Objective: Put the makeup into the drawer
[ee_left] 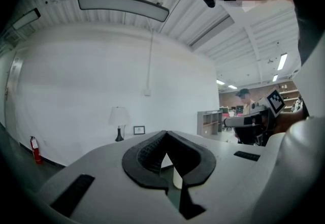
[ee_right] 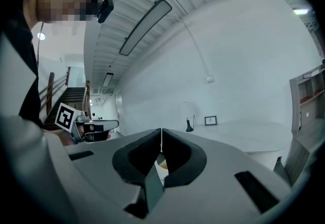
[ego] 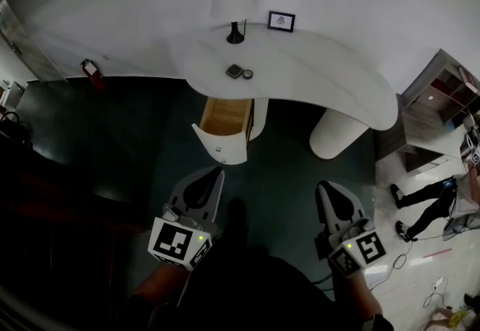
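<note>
Makeup: two small pieces, a dark squarish compact (ego: 235, 71) and a round pot (ego: 247, 74). They sit touching or nearly so on the white desk (ego: 322, 70), just behind the back end of the open drawer (ego: 222, 118).
Drawer: pulled out toward me, wooden inside bare; I see nothing in it yet.
Left gripper (ego: 212, 176): clenched tip to tip with nothing between the pads, just short of the drawer's white front and almost in line with it.
Right gripper (ego: 325, 188): also pinched closed and empty, well off to the drawer's right side.
Key relation: from the left claw the makeup lies straight ahead, over the drawer and up on the desk top. From the right claw it lies ahead and across to the left.
Axis: neither piece shows a clear long side. The pair runs across the drawer's width.
Nearer hand: I judge the left.
Next need: the jaws must part before reaching over the drawer.
</note>
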`<state>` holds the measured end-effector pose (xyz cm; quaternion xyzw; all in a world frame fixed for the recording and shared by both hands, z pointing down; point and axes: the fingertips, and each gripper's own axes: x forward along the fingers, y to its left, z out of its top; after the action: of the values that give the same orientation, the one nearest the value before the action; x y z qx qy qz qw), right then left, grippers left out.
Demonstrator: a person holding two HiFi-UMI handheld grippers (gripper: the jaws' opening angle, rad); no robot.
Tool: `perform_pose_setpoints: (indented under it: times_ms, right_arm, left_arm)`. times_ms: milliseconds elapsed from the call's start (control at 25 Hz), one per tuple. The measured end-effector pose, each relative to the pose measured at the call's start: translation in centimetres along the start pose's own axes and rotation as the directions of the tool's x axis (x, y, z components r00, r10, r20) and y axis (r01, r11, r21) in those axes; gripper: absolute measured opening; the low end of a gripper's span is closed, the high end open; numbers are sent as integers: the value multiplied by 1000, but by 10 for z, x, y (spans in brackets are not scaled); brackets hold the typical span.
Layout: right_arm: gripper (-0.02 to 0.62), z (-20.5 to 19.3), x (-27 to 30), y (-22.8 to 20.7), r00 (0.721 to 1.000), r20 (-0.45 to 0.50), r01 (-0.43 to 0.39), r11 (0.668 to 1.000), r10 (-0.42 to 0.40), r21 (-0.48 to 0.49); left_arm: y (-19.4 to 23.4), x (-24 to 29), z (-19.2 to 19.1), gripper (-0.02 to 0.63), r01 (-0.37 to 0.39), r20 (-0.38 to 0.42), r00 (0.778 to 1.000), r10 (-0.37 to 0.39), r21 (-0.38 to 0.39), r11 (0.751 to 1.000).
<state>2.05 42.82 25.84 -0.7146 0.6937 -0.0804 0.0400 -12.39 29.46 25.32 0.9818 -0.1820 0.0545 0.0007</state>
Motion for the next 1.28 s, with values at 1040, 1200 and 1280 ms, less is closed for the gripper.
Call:
perform_pose_setpoints:
  times_ms: [1040,1200,1280]
  right_arm:
    - [17,36,276,-57,996,-79,-39,999,39,-8]
    - [17,38,296,-78,994,-76,-82,997,82,1]
    - [17,39,307,-93,991,-78,-103,994,105,25]
  left_arm:
    - [206,164,16,9,24,1,1000,-24,-7,1000]
    - [210,186,12,9,-13,-15,1000,12,-19,1000]
    - [211,201,12,9,-37,-21,999,36,-17,999]
